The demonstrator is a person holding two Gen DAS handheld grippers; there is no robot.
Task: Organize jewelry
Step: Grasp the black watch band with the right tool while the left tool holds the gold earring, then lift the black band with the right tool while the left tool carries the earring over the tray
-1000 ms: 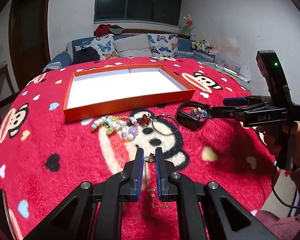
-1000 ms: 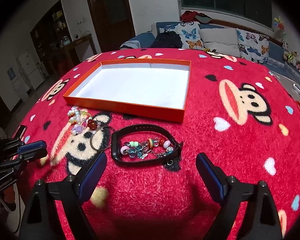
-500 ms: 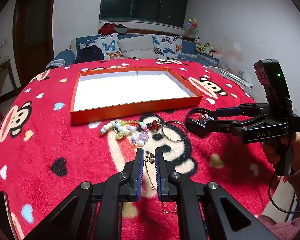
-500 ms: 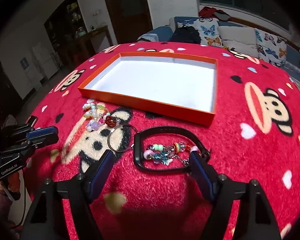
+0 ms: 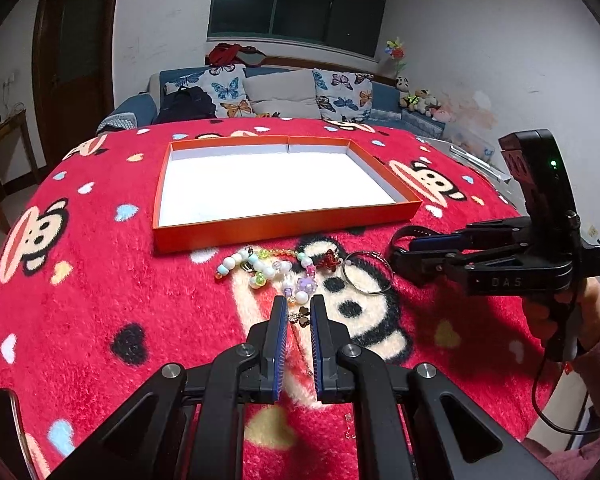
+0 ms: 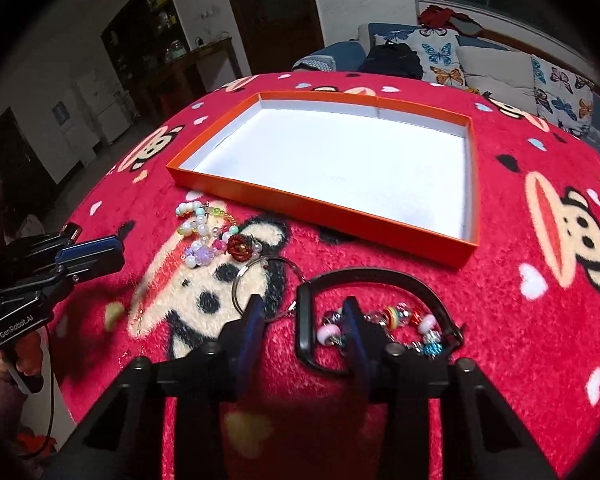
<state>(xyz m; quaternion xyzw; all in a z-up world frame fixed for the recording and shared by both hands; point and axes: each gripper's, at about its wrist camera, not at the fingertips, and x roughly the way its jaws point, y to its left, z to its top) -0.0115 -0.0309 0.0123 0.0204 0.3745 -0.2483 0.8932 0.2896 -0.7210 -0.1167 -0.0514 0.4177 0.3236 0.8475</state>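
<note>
While the left gripper (image 5: 298,318) has kept its narrow pinch on the thin gold chain with the small flower charm (image 5: 301,317), lifting it off the red monkey-print blanket (image 5: 100,288) that covers the worktop, the right gripper (image 6: 300,312) has changed most: a second ago its jaws stood wide apart, near of the black band bracelet (image 6: 380,274); now they have drawn in to a moderate gap and straddle the band's left end, not yet clamped as far as I can see. The beaded charm bracelet (image 6: 396,320) lies inside that black loop, the thin silver ring bangle (image 6: 260,280) just to its left, the pastel bead cluster (image 6: 204,236) farther left. Beyond them the shallow orange tray with the white floor (image 6: 320,206) holds nothing yet, so both hands look set to carry first pieces over.
</note>
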